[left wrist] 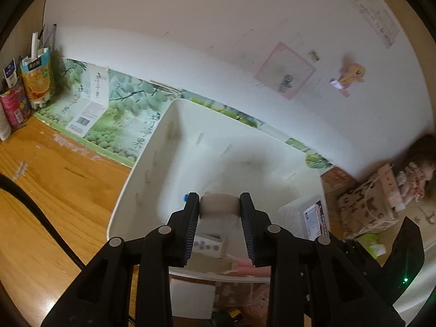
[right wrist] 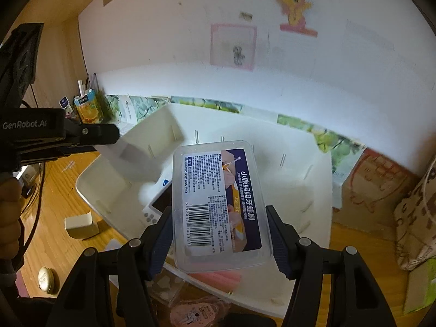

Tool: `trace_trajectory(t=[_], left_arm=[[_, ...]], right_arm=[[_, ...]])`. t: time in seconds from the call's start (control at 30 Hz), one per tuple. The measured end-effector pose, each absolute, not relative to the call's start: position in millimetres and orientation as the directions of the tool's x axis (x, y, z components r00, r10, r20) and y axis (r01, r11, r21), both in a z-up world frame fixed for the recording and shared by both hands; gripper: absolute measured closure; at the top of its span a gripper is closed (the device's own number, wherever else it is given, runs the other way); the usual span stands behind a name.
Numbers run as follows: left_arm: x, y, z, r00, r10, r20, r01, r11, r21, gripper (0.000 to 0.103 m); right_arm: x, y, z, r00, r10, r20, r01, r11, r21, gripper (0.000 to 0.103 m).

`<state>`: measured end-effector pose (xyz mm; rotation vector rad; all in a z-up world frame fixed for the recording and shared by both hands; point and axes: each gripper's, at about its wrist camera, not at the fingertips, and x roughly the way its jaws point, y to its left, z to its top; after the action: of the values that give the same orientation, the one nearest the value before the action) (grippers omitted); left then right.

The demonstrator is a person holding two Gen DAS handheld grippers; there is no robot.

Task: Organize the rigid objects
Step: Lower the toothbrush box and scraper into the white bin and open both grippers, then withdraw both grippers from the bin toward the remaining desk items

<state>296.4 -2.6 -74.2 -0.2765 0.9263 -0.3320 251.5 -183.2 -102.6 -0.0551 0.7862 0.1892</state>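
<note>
Through the left wrist camera, we are pinching a small white block [left wrist: 219, 204] in the nearly closed left gripper [left wrist: 219, 218] above the white bin [left wrist: 141, 163], not yet dropped.

Through the right wrist camera, we are clamping a clear labelled box [right wrist: 218, 204] in the half-open right gripper [right wrist: 219, 234] over the same bin; a white cube [right wrist: 81, 224] and a round tin [right wrist: 46, 279] are waiting on the desk [right wrist: 54, 245].

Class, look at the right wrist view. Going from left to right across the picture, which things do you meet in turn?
Left claw → orange juice carton → clear plastic box held in the right claw → brown cardboard box → patterned bag.

Obj in left tool [left wrist: 219, 207] blurred, unidentifiable; wall sticker [right wrist: 294, 8] blurred.
</note>
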Motion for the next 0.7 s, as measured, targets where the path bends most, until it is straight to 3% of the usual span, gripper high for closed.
trace_trajectory(t=[0.07, 0.17, 0.4, 0.7], left_arm=[[296.2, -1.2, -70.8, 0.579, -0.371, -0.727, 0.145, 0.923, -0.356, 0.064], [294.4, 1.8, -65.2, 0.601, -0.324, -0.731, 0.109, 0.939, -0.327, 0.031], [285.6, 6.5, -46.2, 0.607, -0.273, -0.746, 0.075, 0.955, -0.288, 0.026], [246.2, 23.3, -14.6, 0.675, -0.223, -0.703, 0.033, 0.962, -0.273, 0.026]], right_arm=[[253.6, -184.6, -106.5, 0.685, 0.158, -0.711, -0.185, 0.982, 0.04, 0.038], [255.5, -186.2, -109.6, 0.679, 0.166, -0.715, -0.177, 0.982, 0.06, 0.025], [250.8, -185.3, -102.9, 0.701, 0.18, -0.69, -0.172, 0.982, 0.08, 0.022], [225.4, -189.5, -71.3, 0.777, 0.182, -0.603, -0.155, 0.983, 0.097, 0.022]])
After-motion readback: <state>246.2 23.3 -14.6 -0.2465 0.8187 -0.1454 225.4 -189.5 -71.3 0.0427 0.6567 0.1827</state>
